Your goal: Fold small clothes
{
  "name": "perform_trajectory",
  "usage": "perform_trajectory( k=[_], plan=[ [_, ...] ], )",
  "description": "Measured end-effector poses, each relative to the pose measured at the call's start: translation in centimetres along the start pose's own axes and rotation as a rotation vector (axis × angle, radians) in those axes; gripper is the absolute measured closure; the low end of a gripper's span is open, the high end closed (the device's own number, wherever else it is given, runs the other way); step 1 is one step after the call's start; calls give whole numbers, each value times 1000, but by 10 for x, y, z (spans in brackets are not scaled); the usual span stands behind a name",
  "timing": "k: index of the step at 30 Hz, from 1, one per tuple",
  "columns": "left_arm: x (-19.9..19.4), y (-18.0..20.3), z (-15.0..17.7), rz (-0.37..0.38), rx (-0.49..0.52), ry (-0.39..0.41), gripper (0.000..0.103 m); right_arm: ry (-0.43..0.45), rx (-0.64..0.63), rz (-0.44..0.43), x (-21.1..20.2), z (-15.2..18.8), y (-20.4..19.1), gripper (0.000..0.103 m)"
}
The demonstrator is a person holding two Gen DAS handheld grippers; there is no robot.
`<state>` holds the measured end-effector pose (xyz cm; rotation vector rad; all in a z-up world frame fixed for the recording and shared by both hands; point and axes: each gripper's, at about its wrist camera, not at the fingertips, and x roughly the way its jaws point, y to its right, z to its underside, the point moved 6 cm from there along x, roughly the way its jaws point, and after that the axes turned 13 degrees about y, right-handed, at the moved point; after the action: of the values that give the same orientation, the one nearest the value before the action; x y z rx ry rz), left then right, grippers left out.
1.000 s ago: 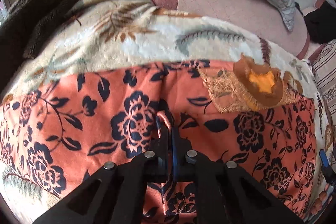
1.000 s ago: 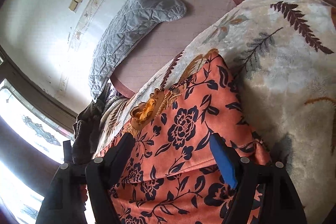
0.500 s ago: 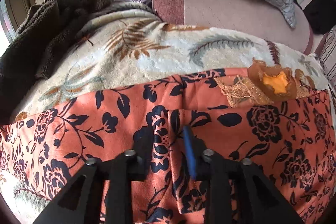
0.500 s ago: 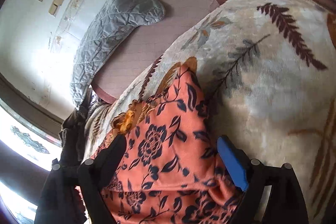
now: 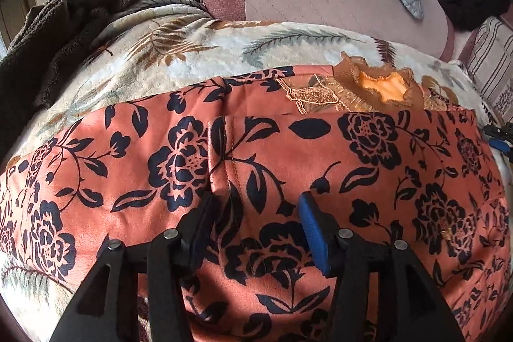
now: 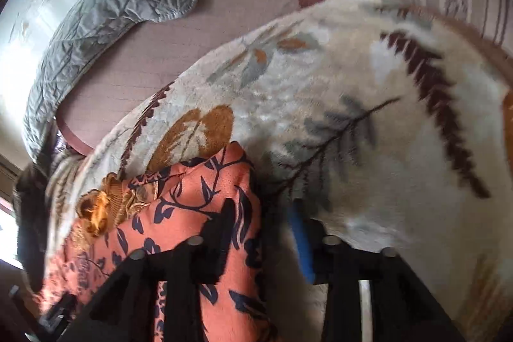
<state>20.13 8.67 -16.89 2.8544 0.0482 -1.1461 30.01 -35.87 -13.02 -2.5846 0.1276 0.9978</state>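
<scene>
Left wrist view: fingers [image 5: 256, 210] apart, opening over orange floral garment [image 5: 320, 156]; right fingers [image 6: 259, 223] closing, seemingly around its edge.

No text — none legible (anywhere).

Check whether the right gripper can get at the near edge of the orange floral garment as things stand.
Probably yes: the right gripper straddles the garment's edge, its fingers closing around the cloth, nothing between them but blanket.
</scene>
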Motion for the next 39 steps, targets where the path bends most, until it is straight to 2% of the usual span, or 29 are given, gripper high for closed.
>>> perform_trajectory(
  k=[2,4,5,6,7,8,9,10,11,13,15,17,19,21,24,26,28,30,33,39],
  plan=[
    [-23,-13,-7,29,-52,62,48,55,-5,-102,-38,6,-22,28],
    [-47,-36,-11,38,-106,99,48,23,-28,-233,-61,26,-45,26],
    [-60,-53,-11,49,-154,122,47,-25,-43,-300,-62,43,-54,26],
    [-73,-75,-10,49,-212,144,42,-80,-51,-324,-56,59,-59,26],
    [-85,-100,-7,37,-281,164,35,-134,-43,-279,-43,74,-53,26],
    [-98,-131,-1,16,-366,188,34,-171,3,-244,-34,88,-43,33],
    [-109,-161,5,-7,-449,209,33,-137,50,-243,-37,87,-36,37],
    [-120,-195,15,-38,-544,232,32,-107,73,-235,-47,84,-37,35],
    [-129,-228,25,-65,-634,255,32,-74,64,-221,-60,81,-40,33],
    [-141,-294,50,-123,-827,279,32,-17,22,-252,-87,82,-52,32],
    [-144,-348,74,-170,-984,295,32,-8,-16,-285,-108,93,-66,32],
    [-141,-385,91,-202,-1083,300,32,-7,-57,-304,-121,108,-75,32],
    [-131,-405,100,-182,-1148,293,32,-15,-73,-317,-130,124,-77,32],
    [-125,-413,98,-151,-1169,315,32,-25,-79,-329,-134,138,-78,32],
    [-121,-421,94,-168,-1204,323,33,-41,-52,-327,-132,153,-73,32],
    [-117,-425,96,-233,-1205,296,50,-49,-17,-325,-128,157,-69,32],
    [-116,-439,105,-327,-1212,229,98,-47,5,-325,-124,158,-66,32],
    [-115,-440,103,-356,-1186,202,98,-37,15,-333,-123,156,-64,32],
    [-124,-425,78,-435,-1024,208,99,-24,41,-347,-122,153,-58,32],
    [-134,-386,40,-451,-869,241,99,-10,86,-384,-125,149,-53,32]
  ],
)
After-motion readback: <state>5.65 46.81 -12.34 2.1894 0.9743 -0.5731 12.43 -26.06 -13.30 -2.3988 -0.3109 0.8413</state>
